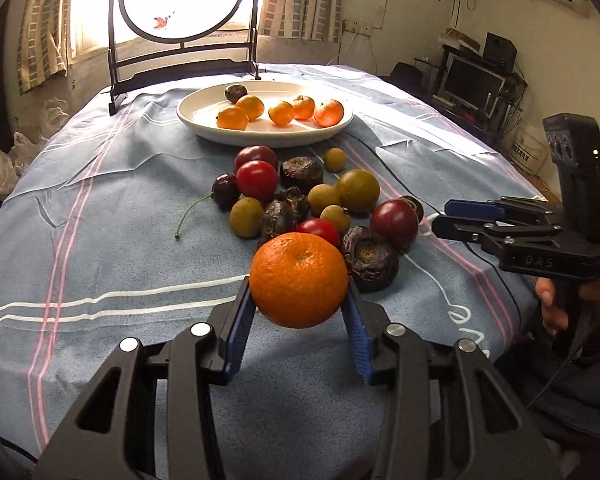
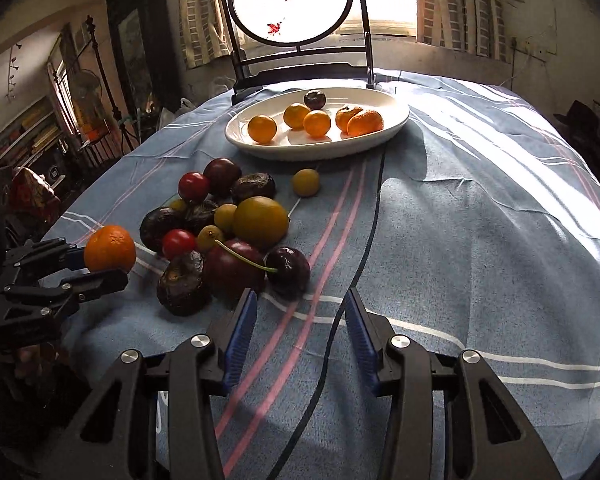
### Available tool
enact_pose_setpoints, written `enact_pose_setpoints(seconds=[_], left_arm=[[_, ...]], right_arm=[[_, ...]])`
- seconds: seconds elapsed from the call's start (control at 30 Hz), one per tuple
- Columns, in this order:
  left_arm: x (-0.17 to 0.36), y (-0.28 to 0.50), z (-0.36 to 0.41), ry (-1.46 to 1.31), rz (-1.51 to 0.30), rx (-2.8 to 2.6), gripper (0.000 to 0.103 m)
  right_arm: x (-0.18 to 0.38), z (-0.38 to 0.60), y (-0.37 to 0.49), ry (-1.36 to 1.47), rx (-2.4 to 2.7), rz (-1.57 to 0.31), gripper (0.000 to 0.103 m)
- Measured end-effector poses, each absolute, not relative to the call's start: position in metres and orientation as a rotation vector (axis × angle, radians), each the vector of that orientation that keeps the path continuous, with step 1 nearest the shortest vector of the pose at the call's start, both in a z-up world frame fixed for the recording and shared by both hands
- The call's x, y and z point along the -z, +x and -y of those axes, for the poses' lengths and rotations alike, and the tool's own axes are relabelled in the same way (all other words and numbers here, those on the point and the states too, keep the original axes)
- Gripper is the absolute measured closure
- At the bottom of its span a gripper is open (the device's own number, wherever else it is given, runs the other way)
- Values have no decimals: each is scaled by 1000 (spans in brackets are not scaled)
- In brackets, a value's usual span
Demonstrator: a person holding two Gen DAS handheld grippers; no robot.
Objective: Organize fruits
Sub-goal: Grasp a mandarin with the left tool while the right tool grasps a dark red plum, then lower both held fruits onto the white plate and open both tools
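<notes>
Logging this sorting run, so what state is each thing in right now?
left tool: shut on the mandarin
mandarin: gripped, lifted off the cloth
right tool: open, holding nothing
white plate: holds five orange fruits and one dark fruit
fruit pile: loose on the cloth

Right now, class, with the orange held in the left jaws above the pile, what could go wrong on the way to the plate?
1. The orange is round and pinched only at its sides by the left gripper; it may slip out.
2. If dropped, it could scatter the loose fruit pile below.
3. The white plate already holds several fruits; a hard release could knock them.
</notes>
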State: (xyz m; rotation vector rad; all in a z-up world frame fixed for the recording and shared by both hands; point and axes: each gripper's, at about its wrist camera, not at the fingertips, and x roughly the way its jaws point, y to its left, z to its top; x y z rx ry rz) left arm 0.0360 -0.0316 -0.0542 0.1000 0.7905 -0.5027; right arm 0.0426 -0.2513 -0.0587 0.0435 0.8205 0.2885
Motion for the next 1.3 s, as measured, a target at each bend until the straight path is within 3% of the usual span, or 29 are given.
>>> enact_pose_setpoints(seconds=[0.23,0.4,0.43,0.97,1.3], left_arm=[[56,42,28,81,-804,498,61],[54,42,23,68,-795,495,61],[53,42,21,66,-792,493,61],[24,51,9,15,-726,508,61],[-18,168,32,-8,-717,492,61]], right_arm=[[54,235,66,-9,-271,-838,60],[62,233,78,2,-287,-896,70],[63,233,78,4,-300,-902,76],[5,278,50,170,-296,-720,76],[-33,290,167,253,-275,-713,76]])
